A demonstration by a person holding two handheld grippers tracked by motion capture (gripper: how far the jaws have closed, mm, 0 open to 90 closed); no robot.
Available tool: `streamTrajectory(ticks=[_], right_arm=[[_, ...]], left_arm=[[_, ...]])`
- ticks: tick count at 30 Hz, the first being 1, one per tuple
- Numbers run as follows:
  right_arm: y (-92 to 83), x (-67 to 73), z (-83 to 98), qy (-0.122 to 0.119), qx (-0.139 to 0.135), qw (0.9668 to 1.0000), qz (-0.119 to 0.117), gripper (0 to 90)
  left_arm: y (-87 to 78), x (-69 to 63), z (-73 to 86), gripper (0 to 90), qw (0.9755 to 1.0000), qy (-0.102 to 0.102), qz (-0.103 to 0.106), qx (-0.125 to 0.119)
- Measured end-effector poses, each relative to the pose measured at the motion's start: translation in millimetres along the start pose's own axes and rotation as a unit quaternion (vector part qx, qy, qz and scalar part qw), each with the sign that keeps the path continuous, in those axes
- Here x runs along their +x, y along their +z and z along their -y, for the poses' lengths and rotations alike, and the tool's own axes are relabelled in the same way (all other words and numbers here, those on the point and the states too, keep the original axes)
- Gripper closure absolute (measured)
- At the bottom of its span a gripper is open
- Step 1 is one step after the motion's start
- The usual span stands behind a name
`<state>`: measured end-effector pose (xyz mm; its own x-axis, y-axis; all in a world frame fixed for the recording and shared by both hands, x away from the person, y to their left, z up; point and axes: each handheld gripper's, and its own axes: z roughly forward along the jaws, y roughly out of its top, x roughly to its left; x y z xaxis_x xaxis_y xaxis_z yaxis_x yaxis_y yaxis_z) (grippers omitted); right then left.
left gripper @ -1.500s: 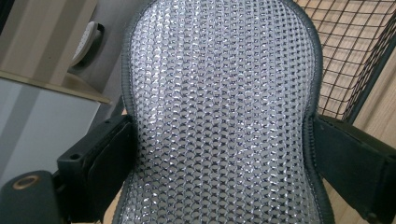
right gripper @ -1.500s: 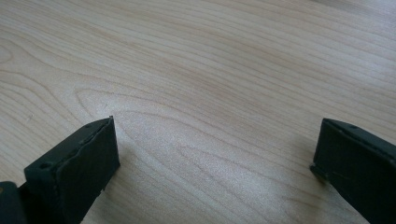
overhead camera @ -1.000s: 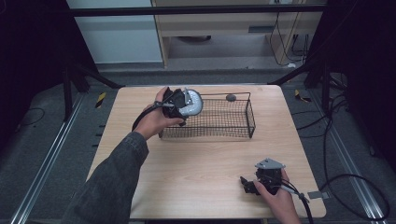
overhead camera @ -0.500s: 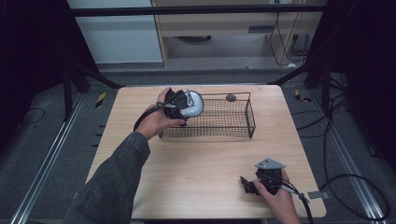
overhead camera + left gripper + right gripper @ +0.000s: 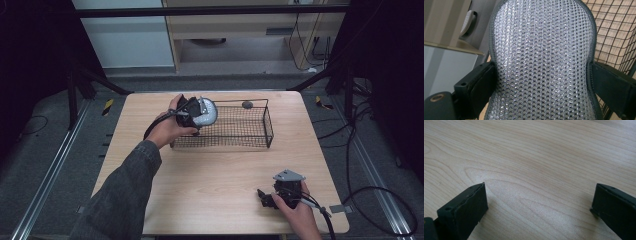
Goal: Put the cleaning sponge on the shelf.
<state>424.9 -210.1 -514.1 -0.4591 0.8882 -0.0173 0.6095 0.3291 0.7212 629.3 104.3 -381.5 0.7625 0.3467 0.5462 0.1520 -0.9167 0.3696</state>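
The left tongs (image 5: 196,114) are clamped on a silver mesh pad (image 5: 541,60) with a dark stitched rim, held over the far left corner of the wire basket (image 5: 267,131) on the counter (image 5: 215,175). In the left gripper view the jaws pinch the pad at its narrow waist, one on each side edge, with the wider rounded end standing past them. It looks light and flexible, a woven or padded sheet rather than a rigid plate, so it will likely flop or bow if held by one end; the waist, where the rim is thickest, seems the soundest place to grip. The glossy mesh may be a little slippery, so the bound edge gives the better purchase. The right tongs (image 5: 265,198) rest wide apart and empty on the near right of the counter. A small dark object (image 5: 247,104) lies beyond the basket's far side.
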Motion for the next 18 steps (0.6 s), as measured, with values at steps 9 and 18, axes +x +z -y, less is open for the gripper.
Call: streamTrajectory(ticks=[9,18], right_arm=[[0.0,0.0,0.0,0.0,0.0,1.0,0.0,0.3],[0.0,0.0,0.0,0.0,0.0,1.0,0.0,0.4]], left_arm=[[5.3,1.5,-2.4,4.5,0.9995,-0.021,0.02,-0.011],[1.2,-0.5,-5.7,4.7,0.9992,-0.025,0.026,-0.015]])
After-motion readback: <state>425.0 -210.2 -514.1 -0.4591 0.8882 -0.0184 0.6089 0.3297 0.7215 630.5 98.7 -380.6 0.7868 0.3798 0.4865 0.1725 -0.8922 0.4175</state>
